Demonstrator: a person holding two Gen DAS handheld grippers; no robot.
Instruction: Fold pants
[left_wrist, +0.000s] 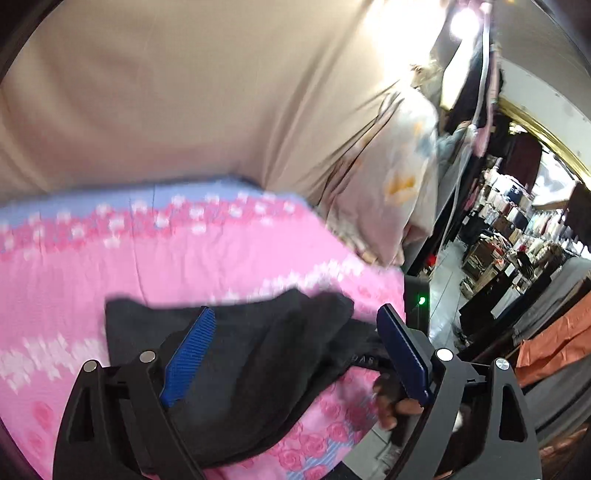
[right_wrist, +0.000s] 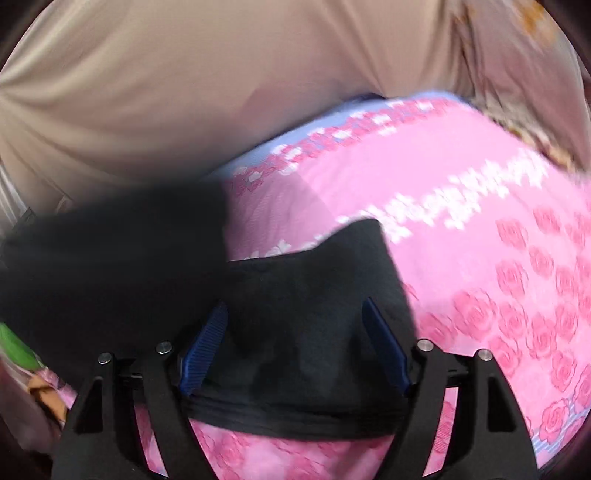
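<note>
Left gripper (left_wrist: 295, 347) agape, blurred black pants (left_wrist: 258, 369)

A bed is covered by a pink bedspread (left_wrist: 110, 266) printed with roses and white flowers, with a pale blue band along its far edge. Behind it hangs a wrinkled beige sheet (left_wrist: 184, 92). A pale patterned pillow (left_wrist: 399, 173) leans at the bed's corner. Beyond lie a grey tiled floor (left_wrist: 443, 280), crowded shelves (left_wrist: 509, 221) and a bright lamp (left_wrist: 463, 16).

Black tongs (left_wrist: 295, 350), ribbed blue pads (left_wrist: 190, 356), silver screws.
</note>
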